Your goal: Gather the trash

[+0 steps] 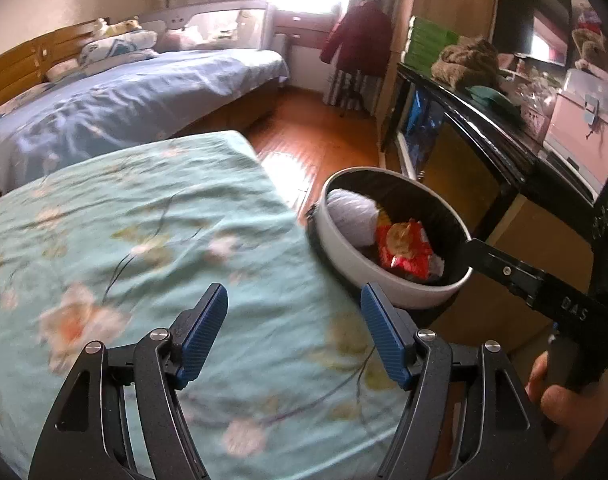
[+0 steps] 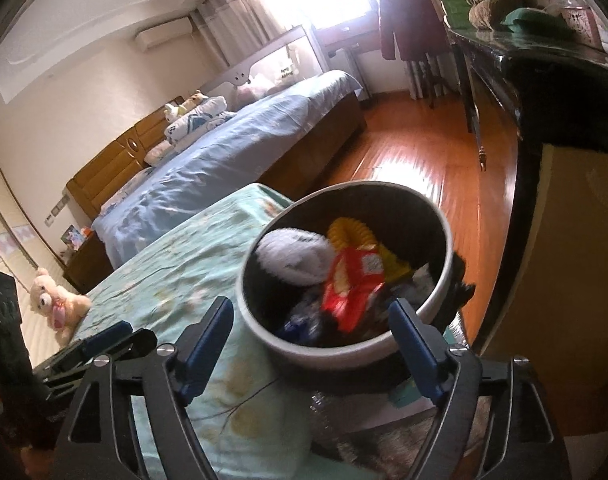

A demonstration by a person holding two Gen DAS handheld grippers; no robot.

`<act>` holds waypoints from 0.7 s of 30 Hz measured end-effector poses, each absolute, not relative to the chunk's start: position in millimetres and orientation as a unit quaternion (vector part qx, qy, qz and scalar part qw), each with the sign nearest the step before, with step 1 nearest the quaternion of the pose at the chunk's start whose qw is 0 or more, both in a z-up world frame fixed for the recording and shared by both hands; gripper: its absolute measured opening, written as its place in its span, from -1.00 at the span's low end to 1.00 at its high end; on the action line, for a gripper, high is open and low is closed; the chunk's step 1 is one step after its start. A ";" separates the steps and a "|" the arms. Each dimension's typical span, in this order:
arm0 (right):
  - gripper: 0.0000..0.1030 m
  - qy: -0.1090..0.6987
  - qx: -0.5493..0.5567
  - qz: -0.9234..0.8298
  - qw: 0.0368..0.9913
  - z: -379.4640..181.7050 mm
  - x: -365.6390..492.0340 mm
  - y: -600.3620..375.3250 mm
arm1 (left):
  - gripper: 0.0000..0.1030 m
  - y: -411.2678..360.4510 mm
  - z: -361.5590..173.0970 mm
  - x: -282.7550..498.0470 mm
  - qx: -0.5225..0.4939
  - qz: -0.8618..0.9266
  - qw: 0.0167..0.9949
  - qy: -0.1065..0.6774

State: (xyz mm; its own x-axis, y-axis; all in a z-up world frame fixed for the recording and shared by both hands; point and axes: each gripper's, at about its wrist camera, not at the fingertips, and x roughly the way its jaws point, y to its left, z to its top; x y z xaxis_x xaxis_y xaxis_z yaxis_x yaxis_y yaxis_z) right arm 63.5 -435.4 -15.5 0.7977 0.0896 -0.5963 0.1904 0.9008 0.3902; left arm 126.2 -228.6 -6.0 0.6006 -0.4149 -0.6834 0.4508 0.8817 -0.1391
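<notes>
Both your claws gape with nothing between the ribbed blue pads: your left claw [image 1: 294, 336] hangs over the rumpled mint floral bedspread [image 1: 136, 240], and your right claw [image 2: 309, 344] sits just short of the round white bin [image 2: 343, 344]. Inside the black-lined bin lie a glossy red snack wrapper [image 2: 351, 284], a white wad and yellow plastic, and a black lacquered cabinet [image 2: 515, 160] crowds its right side.

Motion smears the floral bedspread [image 1: 152, 240] and the red wrapper [image 2: 351, 284] in the bin [image 2: 331, 346] — its print unreadable. The bin's base is hidden; dark scraps beneath the wrapper cannot be told.
</notes>
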 end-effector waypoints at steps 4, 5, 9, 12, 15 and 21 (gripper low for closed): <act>0.65 0.306 0.212 -0.020 0.928 -13.8 46.7 -410.3 | 0.37 -207.7 -6.3 106.0 0.018 -0.226 0.904 0.363; 0.67 0.303 0.209 -0.020 0.930 -12.8 45.1 -405.9 | 0.37 -203.6 -5.5 101.7 0.017 -0.223 0.906 0.359; 0.71 0.281 0.190 -0.019 0.940 -5.0 32.9 -386.3 | 0.37 -181.8 -0.6 80.0 0.012 -0.206 0.918 0.338; 0.74 0.266 0.176 -0.013 0.948 4.2 25.1 -373.0 | 0.40 -167.5 6.3 65.4 0.008 -0.197 0.927 0.320; 0.90 0.242 0.160 -0.013 0.957 16.0 14.9 -360.9 | 0.69 -148.6 15.0 50.0 -0.004 -0.177 0.941 0.289; 1.00 0.185 0.102 -0.012 0.977 33.1 0.5 -333.3 | 1.00 -123.4 27.8 34.2 -0.013 -0.126 0.964 0.235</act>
State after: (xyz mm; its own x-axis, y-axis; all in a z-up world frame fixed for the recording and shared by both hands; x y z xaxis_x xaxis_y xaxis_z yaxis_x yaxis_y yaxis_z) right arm 0.5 -333.3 33.1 0.9311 0.0138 -0.3644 0.0619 0.9788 0.1954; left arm 34.2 -123.4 27.8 0.8582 -0.2485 -0.4491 0.2363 0.9680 -0.0841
